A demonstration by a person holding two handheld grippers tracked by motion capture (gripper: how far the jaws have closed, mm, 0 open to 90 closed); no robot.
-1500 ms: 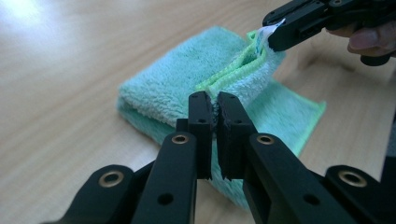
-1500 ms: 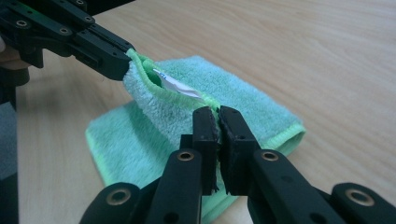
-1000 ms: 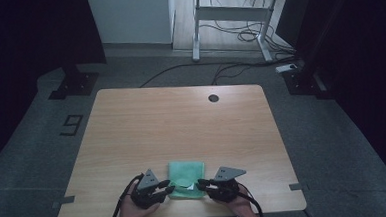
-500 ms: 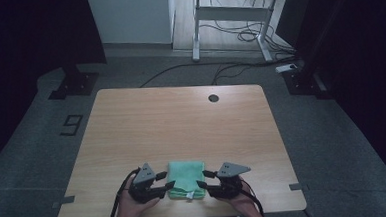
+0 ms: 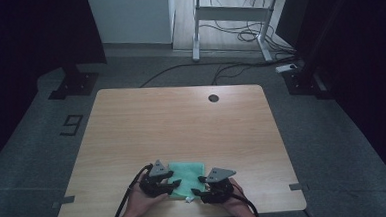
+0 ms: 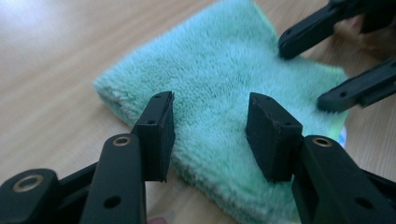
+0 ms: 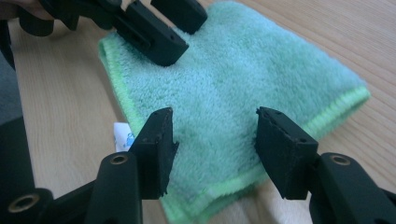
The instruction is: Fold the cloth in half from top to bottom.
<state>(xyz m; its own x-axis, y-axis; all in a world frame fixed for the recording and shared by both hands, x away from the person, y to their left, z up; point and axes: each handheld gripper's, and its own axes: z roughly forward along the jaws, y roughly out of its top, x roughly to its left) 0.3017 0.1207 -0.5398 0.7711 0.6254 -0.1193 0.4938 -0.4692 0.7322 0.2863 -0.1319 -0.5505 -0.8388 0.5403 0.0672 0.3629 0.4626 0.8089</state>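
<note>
A folded green fluffy towel [image 5: 187,177] lies flat near the front edge of the wooden table [image 5: 182,124]. My left gripper [image 5: 174,181] sits at the towel's left edge and is open, its jaws spread over the towel [image 6: 224,88] with nothing between them. At the towel's right edge my right gripper [image 5: 199,186] is also open above the towel [image 7: 224,93]. The towel has a lighter green hem and a small white label [image 7: 122,136] at one corner. In each gripper view the other gripper's black jaws reach in over the far side of the cloth.
A small dark round hole [image 5: 213,98] marks the table's far side. Bare wood stretches beyond the towel. Around the table is grey floor with cables and a desk frame [image 5: 226,16] at the back.
Both grippers have drawn slightly back toward the front edge and stand open at the towel's sides. The towel now lies flat and folded between them.
</note>
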